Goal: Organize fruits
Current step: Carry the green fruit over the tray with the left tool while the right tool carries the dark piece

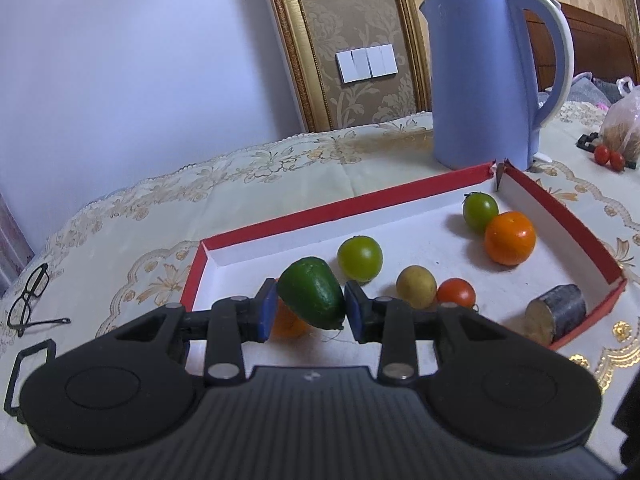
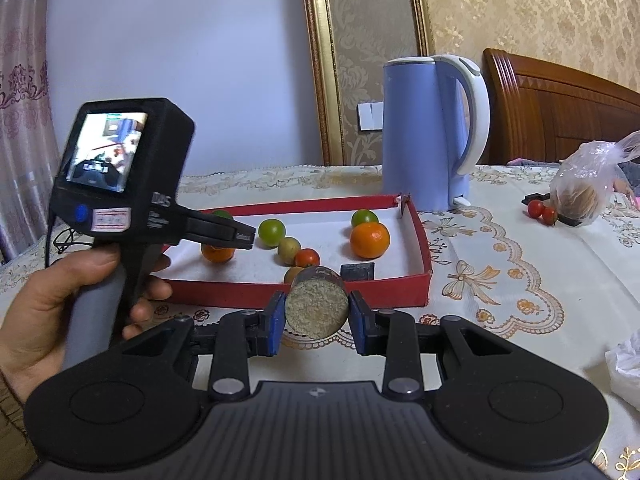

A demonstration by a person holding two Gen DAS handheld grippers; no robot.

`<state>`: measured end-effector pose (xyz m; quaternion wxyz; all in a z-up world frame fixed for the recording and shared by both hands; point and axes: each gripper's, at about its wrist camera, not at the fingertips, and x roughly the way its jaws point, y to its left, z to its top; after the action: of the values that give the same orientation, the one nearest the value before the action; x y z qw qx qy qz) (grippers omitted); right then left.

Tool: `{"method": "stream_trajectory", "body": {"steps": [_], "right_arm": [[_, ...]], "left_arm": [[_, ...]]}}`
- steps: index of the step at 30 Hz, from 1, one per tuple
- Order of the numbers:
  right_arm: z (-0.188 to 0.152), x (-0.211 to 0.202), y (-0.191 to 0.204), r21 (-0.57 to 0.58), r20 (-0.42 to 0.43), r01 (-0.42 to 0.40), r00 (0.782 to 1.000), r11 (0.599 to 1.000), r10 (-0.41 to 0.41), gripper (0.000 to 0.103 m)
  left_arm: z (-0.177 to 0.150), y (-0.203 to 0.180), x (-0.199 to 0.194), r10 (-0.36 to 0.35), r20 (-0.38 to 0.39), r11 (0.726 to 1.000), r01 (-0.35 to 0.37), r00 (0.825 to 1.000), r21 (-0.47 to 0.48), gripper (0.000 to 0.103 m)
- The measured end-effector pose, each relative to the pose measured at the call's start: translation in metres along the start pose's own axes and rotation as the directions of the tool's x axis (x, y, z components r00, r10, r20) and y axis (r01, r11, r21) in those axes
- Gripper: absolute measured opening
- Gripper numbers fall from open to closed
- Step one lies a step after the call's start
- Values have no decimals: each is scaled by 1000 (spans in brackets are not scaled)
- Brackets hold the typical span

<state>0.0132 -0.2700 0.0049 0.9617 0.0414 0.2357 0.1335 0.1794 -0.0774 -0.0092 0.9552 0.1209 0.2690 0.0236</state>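
Observation:
My left gripper (image 1: 311,312) is shut on a green avocado (image 1: 310,294), held just above the left part of the red tray (image 1: 320,216) with its white floor. An orange (image 1: 286,326) lies under it. In the tray also lie a lime (image 1: 360,258), a yellowish fruit (image 1: 416,286), a red tomato (image 1: 456,292), a green tomato (image 1: 480,206) and a bigger orange (image 1: 510,238). My right gripper (image 2: 317,320) is shut on a grey cylinder (image 2: 316,306) with a pale grainy end, at the tray's near wall (image 2: 224,294). A hand (image 2: 60,292) holds the left gripper (image 2: 244,238).
A blue kettle (image 2: 428,132) stands behind the tray's far right corner. Two cherry tomatoes (image 2: 542,211) and a plastic bag (image 2: 584,184) lie to the right. Glasses (image 1: 30,300) lie on the cloth left of the tray. A dark block (image 2: 357,271) sits inside the tray.

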Motion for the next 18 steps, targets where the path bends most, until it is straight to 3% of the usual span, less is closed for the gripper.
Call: {"method": "stream_trajectory", "body": {"steps": [18], "right_arm": [[0, -5, -6, 16, 10, 2, 1000, 1000, -2, 32]], "left_arm": [[18, -27, 33, 6, 1, 997, -6, 1000, 78, 34]]}}
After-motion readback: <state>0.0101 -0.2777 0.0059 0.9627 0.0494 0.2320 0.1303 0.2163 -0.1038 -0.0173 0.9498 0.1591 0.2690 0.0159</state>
